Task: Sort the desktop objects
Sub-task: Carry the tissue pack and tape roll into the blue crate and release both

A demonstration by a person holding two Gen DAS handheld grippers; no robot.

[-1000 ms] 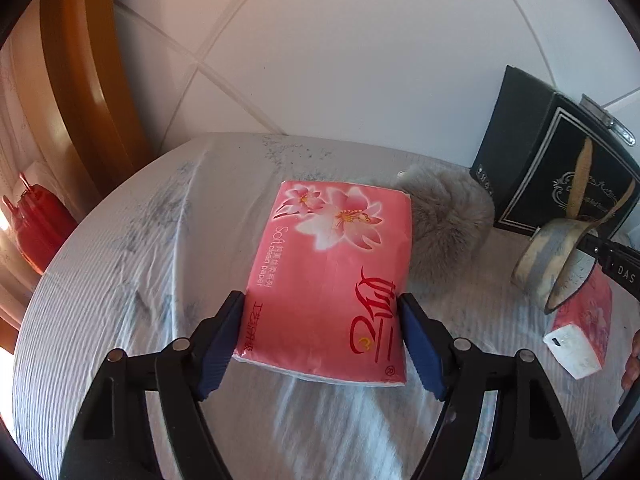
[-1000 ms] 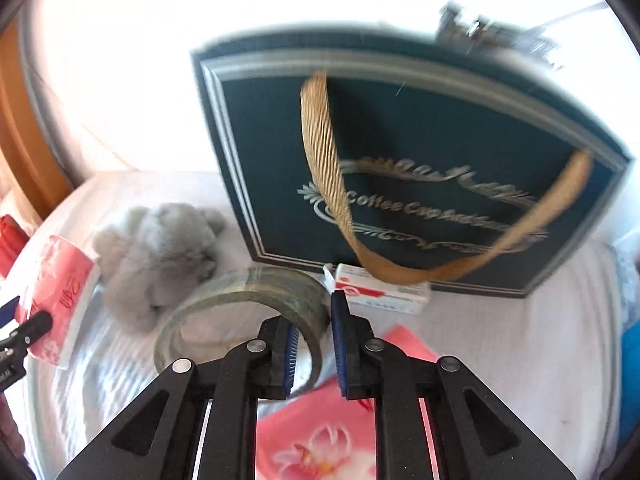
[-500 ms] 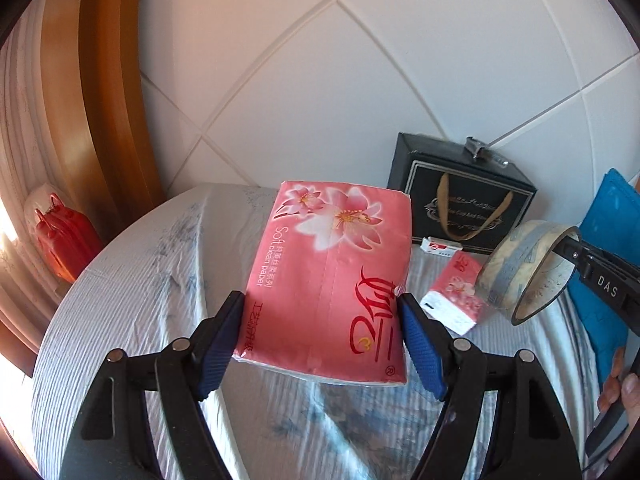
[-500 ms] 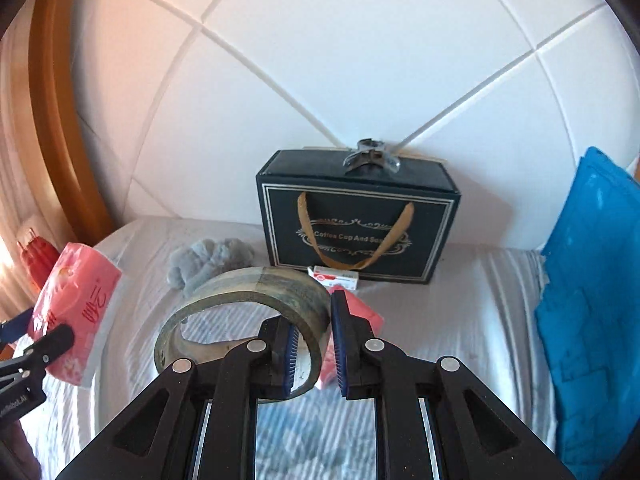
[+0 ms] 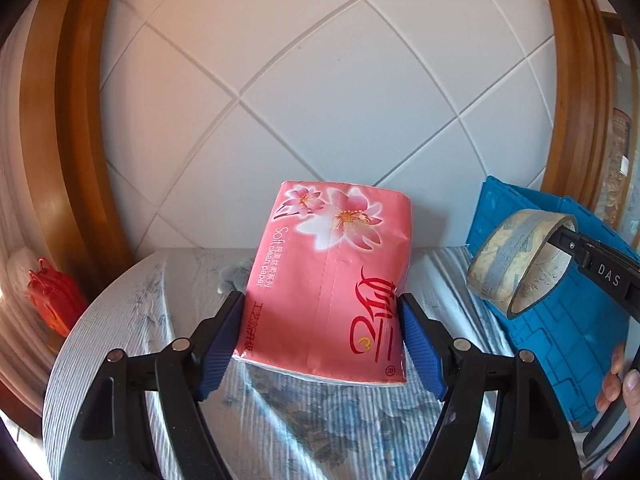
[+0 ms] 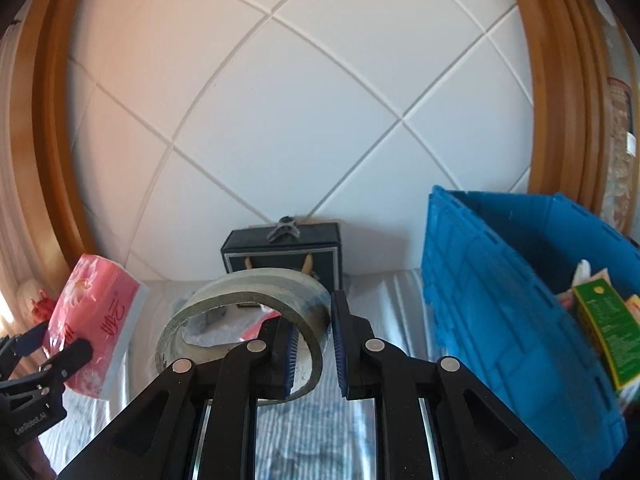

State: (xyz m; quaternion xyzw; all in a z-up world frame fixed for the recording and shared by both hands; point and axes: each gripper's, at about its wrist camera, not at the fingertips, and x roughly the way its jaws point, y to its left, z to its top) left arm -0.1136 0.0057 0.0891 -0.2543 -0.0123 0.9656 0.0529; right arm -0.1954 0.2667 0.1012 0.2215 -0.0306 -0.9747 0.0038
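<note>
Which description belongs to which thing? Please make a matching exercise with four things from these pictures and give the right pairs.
Things:
1. tissue pack
2. tape roll
3. blue crate
4. dark gift bag

Descriptions:
A. stands at the back against the white wall
B. clamped in the left gripper, lifted off the table
C. holds a green box, at the right side
D. its band is pinched in the right gripper

Pairs: 1-B, 2-D, 3-C, 4-A

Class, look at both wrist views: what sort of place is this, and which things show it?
Probably a home room, not a workshop. A cloth-covered table stands against a tiled wall with wooden trim; household goods, a pink tissue pack and a tape roll, are held near a blue crate.
</note>
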